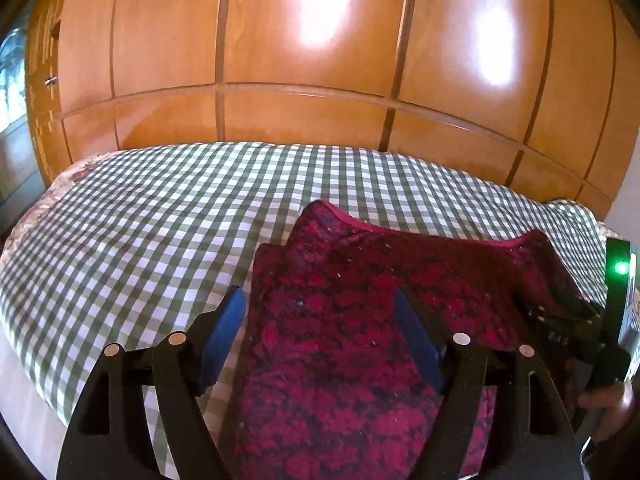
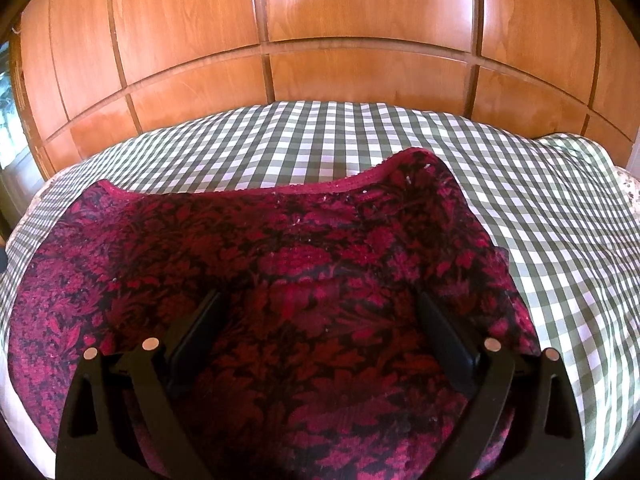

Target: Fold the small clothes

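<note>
On the checked bedcover [image 1: 140, 220] I see the red garment [image 2: 280, 240] part-folded, both grippers, left gripper [image 1: 320, 332] and right gripper [image 2: 320, 332], open-jawed and holding nothing, so I judge that the next move needs a fresh grasp of an edge.

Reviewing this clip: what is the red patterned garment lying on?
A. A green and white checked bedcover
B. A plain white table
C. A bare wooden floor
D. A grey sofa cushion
A. The red patterned garment lies spread on the green and white checked bedcover, with a wooden wardrobe behind the bed.
</note>
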The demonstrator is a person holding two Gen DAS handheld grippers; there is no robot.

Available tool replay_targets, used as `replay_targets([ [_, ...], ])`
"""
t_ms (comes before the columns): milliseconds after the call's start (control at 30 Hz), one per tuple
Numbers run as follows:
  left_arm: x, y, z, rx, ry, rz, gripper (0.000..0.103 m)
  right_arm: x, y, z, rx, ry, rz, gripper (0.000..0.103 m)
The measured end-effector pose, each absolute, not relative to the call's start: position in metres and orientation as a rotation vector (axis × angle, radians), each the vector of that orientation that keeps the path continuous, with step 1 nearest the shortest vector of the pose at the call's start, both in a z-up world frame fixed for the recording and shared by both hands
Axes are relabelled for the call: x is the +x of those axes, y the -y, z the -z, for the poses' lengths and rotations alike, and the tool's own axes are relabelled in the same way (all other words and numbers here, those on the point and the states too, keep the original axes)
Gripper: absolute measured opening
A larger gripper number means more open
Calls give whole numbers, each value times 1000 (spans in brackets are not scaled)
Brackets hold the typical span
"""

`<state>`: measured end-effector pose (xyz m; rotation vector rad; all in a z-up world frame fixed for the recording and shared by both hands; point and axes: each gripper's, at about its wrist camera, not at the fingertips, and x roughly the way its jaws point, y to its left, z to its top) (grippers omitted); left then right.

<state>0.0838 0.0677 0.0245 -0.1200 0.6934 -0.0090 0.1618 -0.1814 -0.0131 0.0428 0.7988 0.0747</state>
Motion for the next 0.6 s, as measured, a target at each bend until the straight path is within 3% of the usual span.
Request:
replay_targets([
  [400,76,-51,-13,-98,-735,48,75,129,241,-22,194,-785,-71,101],
  [600,79,-42,-4,-86,-766,74,75,110,295,-9,339,-838,-19,101],
])
